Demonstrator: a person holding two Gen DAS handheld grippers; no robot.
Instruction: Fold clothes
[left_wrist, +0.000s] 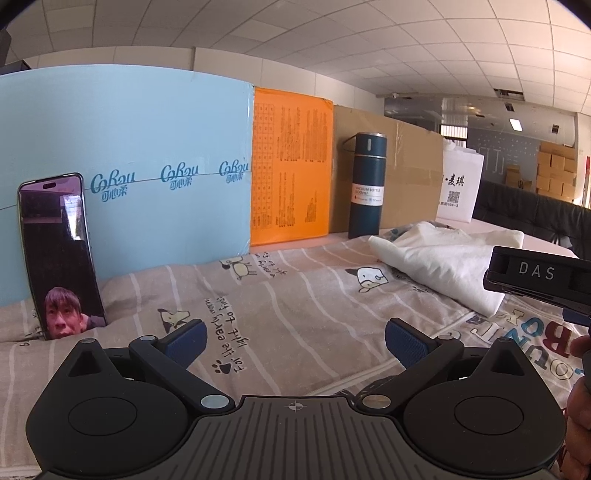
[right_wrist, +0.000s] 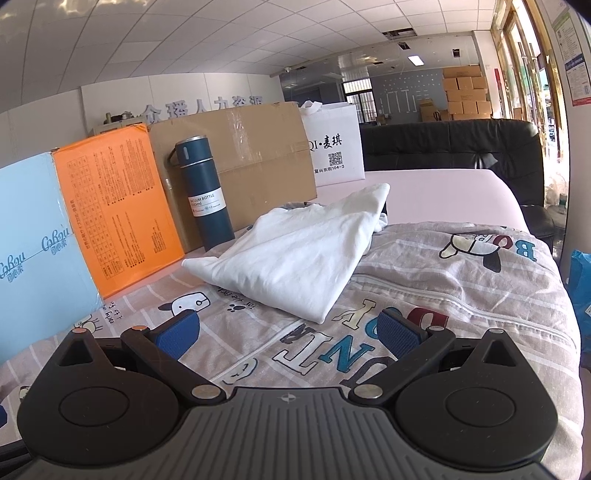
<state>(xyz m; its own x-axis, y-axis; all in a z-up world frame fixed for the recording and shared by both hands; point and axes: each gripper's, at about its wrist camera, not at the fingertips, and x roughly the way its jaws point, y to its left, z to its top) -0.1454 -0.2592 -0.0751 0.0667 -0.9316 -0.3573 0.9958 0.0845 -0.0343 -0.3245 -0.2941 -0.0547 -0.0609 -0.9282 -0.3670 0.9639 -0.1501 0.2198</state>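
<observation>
Both tongs are standing spread wide, gripping nothing: the left tongs (left_wrist: 293, 341) and the right tongs (right_wrist: 288, 334) are hovering over a printed cartoon sheet (right_wrist: 424, 280) that is covering the worktop (right_wrist: 443, 192). A white folded garment (right_wrist: 295, 254) is lying on that sheet at twelve o'clock from the right tongs and at two o'clock from the left. A dark blue vacuum bottle (left_wrist: 366, 184) is standing upright behind it, near a cardboard box (right_wrist: 251, 147). A phone (left_wrist: 59, 254) is leaning at ten o'clock in the left view.
</observation>
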